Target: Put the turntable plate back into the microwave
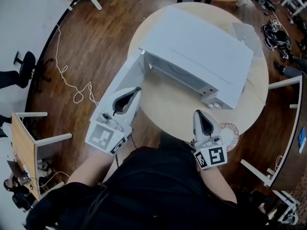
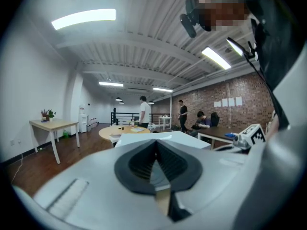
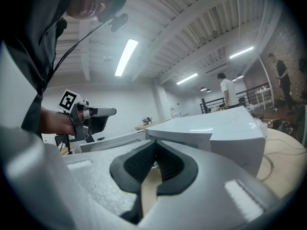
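My left claw (image 1: 137, 90) is pinched shut on nothing, at 7 o'clock of the microwave (image 1: 201, 47), beside its door (image 1: 123, 74), which is swung wide so the cavity is free. My right claw (image 1: 199, 113) is closed and empty too. The turntable plate (image 1: 231, 134) lies on the table (image 1: 168, 109) edge at its 4 o'clock, not yet lifted.

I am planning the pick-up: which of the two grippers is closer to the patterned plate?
The right gripper: the plate lies just beside it, at its right, while the left gripper is over by the open microwave door.
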